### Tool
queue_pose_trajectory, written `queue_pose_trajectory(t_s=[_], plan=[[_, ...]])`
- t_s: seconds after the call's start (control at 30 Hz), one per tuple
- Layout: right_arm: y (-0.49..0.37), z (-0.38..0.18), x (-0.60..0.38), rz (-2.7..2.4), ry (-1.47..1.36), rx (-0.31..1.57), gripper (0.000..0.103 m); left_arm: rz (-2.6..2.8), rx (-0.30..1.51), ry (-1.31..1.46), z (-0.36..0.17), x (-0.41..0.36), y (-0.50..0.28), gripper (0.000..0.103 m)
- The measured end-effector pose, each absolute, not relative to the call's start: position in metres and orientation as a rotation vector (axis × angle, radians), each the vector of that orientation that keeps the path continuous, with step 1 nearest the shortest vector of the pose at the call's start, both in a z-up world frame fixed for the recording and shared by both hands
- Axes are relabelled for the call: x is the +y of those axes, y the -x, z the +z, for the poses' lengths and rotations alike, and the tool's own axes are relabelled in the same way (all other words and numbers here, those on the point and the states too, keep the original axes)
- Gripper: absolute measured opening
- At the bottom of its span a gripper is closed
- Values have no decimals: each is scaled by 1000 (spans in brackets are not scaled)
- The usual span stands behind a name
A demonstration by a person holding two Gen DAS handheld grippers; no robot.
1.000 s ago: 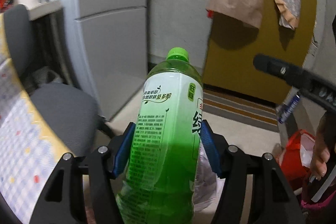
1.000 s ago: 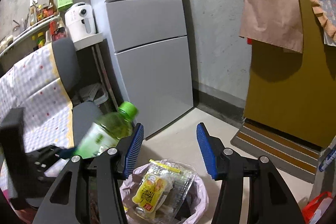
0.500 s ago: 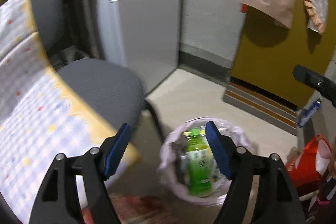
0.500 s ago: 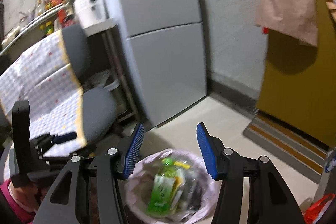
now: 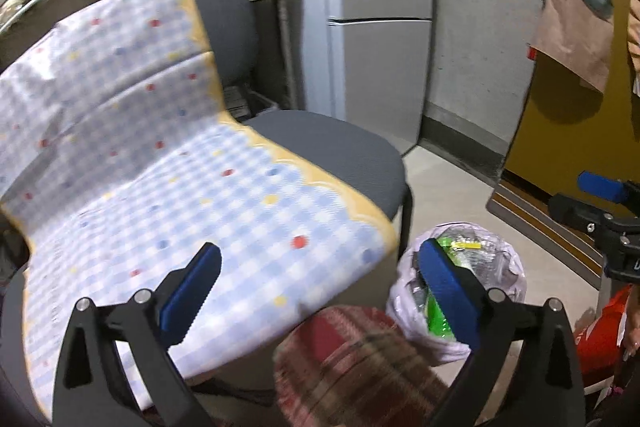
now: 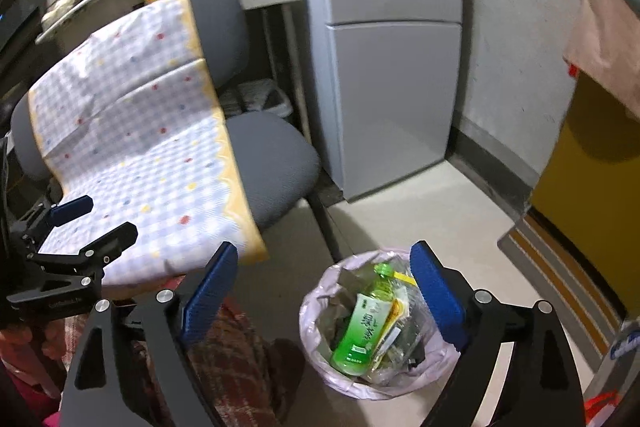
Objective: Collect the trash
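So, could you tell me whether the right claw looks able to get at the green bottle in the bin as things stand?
Probably yes. The right claw, its jaws opening and empty, points down at the bin; the green bottle lies on top of the trash, uncovered, with nothing in between.

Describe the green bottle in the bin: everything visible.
The green bottle is clear plastic with a bright green cap and a pale label printed with green characters. It leans cap-up in the white-lined trash bin, resting against crumpled wrappers, its base sunk among them. Neither gripper touches it.
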State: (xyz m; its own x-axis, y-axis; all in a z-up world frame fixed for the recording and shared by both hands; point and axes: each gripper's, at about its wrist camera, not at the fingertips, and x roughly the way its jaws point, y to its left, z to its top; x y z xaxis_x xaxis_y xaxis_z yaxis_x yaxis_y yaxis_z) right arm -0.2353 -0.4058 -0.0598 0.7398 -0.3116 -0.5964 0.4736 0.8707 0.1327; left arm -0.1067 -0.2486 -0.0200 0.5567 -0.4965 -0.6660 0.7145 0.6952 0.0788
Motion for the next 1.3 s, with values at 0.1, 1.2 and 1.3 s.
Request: queue_pose_trajectory(t_s=[0.1,1.2,1.3], plan=[[234,-44,-390,-413,-244,575,89,-691,667,-349,-8,-231,105,96],[226,-24,-357,-333,-201,570,90,-540,690,-291,18,-170,101,96],[226,-24,-358,-333,-200,570,90,-538,689,-290,18,-170,101,96]])
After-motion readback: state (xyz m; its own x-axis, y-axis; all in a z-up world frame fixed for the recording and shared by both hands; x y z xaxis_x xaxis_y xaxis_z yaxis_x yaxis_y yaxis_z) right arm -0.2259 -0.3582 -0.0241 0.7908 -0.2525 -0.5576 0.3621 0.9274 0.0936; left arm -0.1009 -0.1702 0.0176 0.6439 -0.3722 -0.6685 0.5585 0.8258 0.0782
